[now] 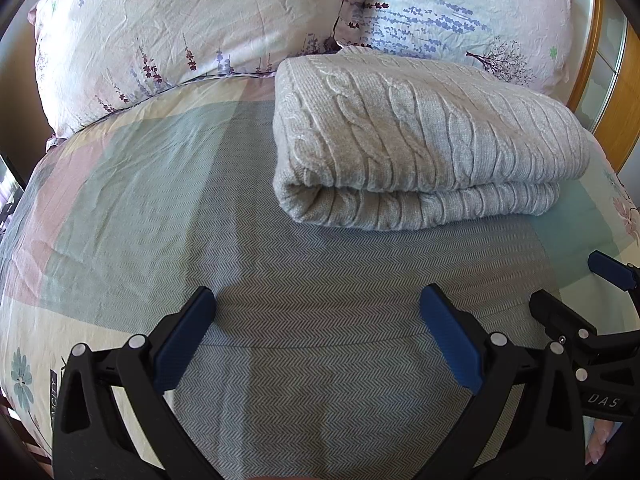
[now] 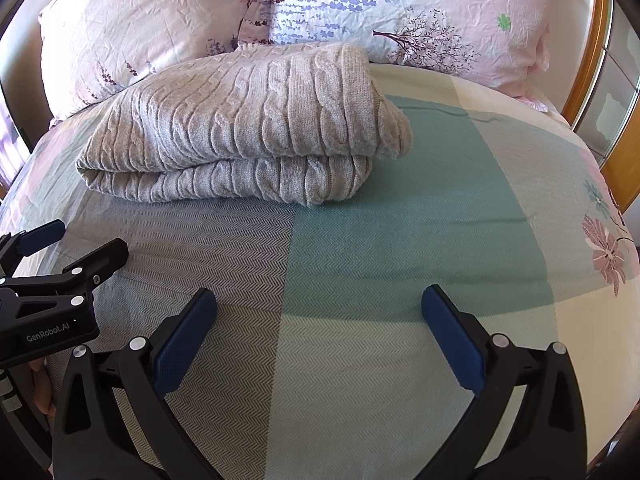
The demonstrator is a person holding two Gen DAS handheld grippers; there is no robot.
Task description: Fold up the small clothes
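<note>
Left wrist view: folded beige cable-knit sweater [image 1: 424, 140] lies on bed w/ pastel patchwork quilt [image 1: 140, 184], by floral pillows [image 1: 192, 28]. Left hand-held gripper [image 1: 318, 336] and right hand-held gripper [image 2: 319, 334] both spread wide, empty, near sweater.

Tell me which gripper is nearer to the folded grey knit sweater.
Roughly equal, perhaps left. The left gripper hovers open, the sweater ahead to its right. The right gripper hovers open, the sweater ahead to its left. Neither touches it.

Sunlit bed [image 1: 120, 184] — floral pillows [image 2: 440, 8].
</note>
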